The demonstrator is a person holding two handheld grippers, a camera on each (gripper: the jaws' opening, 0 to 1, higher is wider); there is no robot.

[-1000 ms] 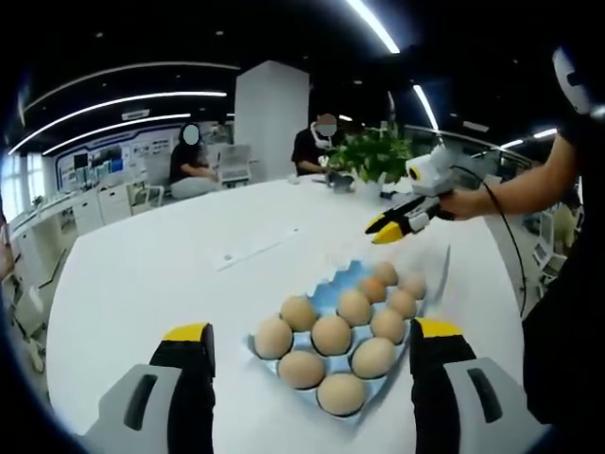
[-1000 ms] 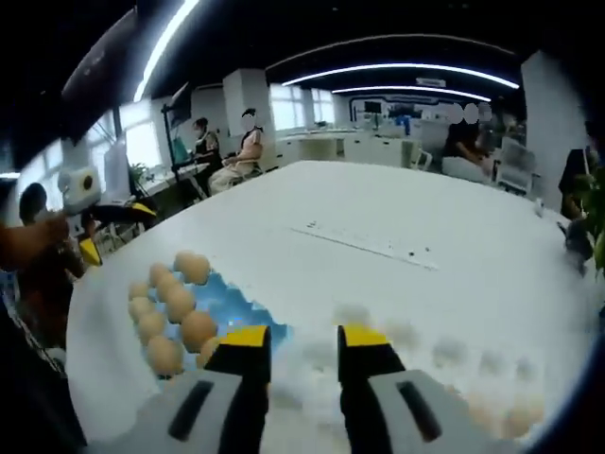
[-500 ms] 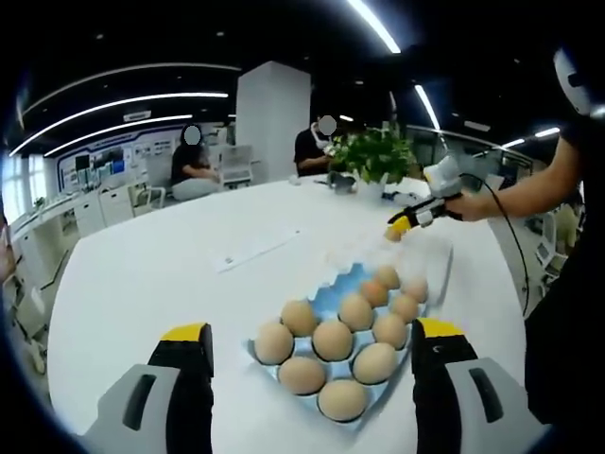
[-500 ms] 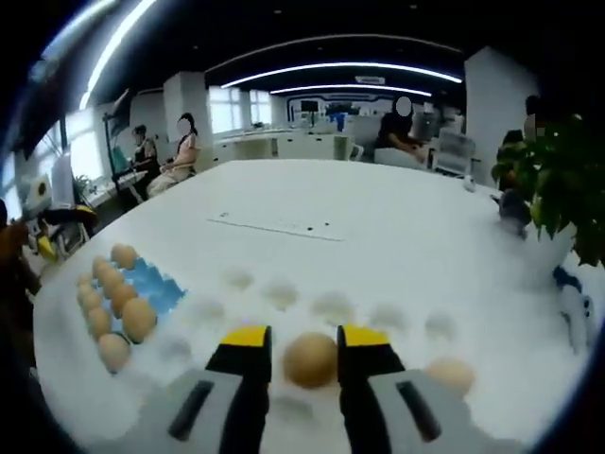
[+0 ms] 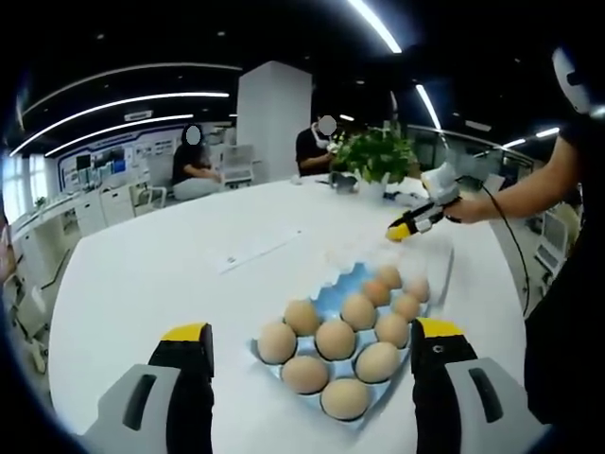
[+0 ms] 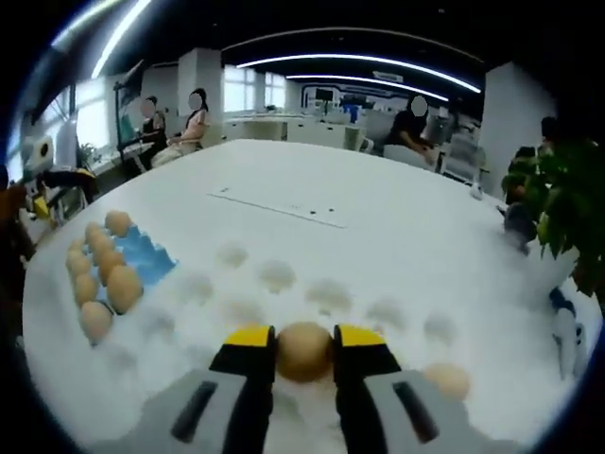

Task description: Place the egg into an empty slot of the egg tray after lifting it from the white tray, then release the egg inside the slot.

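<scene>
While the right gripper (image 6: 302, 345) clamps a smooth brown egg (image 6: 303, 351) over the white dimpled tray (image 6: 284, 284), squeezing could crack it.
Left gripper (image 5: 307, 345) jaws stand apart above the blue moulded egg tray (image 5: 333, 288); few slots look free at its far edge.

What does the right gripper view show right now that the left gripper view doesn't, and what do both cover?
Right gripper view: the right gripper has its fingers closed on an egg over the white tray, with a second egg lying in the tray nearby.

Left gripper view: the left gripper is open and empty, and its fingers frame the near end of the blue egg tray.

Both: the blue egg tray, the white table and the potted plant.
</scene>
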